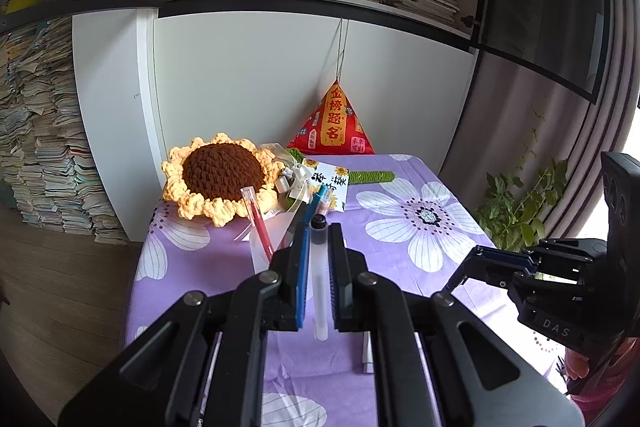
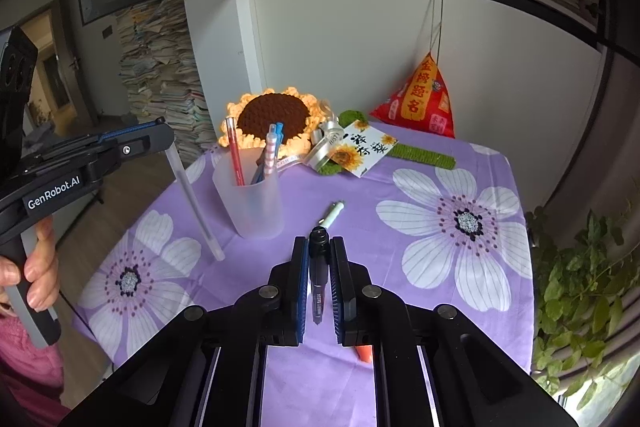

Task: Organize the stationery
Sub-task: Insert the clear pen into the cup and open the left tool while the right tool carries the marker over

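My left gripper (image 1: 319,247) is shut on a translucent white pen (image 1: 320,279) with a black top; in the right wrist view the gripper (image 2: 166,143) holds the pen (image 2: 196,203) upright to the left of the frosted pen cup (image 2: 250,201). The cup holds a red pen (image 2: 234,155) and blue and pink pens (image 2: 270,151). My right gripper (image 2: 319,247) is shut on a dark pen (image 2: 319,275). A white pen (image 2: 333,215) lies on the cloth beyond it. In the left wrist view the cup (image 1: 264,251) stands just beyond my fingers.
The table has a purple flowered cloth (image 2: 440,227). A crochet sunflower (image 2: 272,119) with a card (image 2: 366,147) lies at the back, a red pyramid pouch (image 2: 420,103) at the back right. An orange item (image 2: 363,353) lies under my right gripper. A plant (image 2: 580,287) stands right.
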{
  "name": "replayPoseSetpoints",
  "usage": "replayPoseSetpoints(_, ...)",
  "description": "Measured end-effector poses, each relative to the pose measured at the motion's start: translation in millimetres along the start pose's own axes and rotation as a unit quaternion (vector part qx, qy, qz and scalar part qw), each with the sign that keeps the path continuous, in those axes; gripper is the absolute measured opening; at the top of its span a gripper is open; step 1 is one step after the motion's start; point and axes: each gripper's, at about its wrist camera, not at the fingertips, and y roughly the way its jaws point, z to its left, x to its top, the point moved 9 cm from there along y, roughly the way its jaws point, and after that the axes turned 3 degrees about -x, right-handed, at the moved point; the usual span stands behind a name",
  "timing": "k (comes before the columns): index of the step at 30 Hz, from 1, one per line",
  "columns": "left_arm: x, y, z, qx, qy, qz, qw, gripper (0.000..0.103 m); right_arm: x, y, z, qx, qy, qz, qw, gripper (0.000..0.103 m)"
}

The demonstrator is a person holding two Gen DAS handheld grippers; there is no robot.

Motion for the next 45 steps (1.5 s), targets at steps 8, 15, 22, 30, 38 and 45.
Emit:
replayPoseSetpoints(8, 33, -6, 4, 0.008, 0.006, -0.03, 0.9995, 0.007, 41, -16, 16, 0.021, -0.001, -0.038, 0.999, 0.011)
replayPoseSetpoints(15, 71, -13, 14, 0.031, 0.013, -0.066, 0.9972, 0.007, 88, -27, 38, 0.052, -0.001, -0.078, 0.996, 0.011)
replayPoseSetpoints(22, 59, 14, 29, 0.038, 0.003, -0.042, 0.9984, 0.007, 109, -12, 49, 0.058, -0.003, -0.087, 0.995, 0.011)
replayPoseSetpoints(30, 29, 48, 44, 0.033, -0.015, 0.005, 0.9993, 0.007, 118, 10, 54, 0.06, -0.001, -0.075, 0.995, 0.011)
replayPoseSetpoints(38, 12, 58, 49, 0.02, -0.032, 0.027, 0.9989, 0.013, 114, 28, 57, 0.056, 0.001, -0.057, 0.997, 0.011)
replayPoseSetpoints(45, 14, 41, 54, 0.024, -0.039, 0.004, 0.9989, 0.037, 110, 43, 60, 0.058, 0.002, -0.041, 0.997, 0.011)
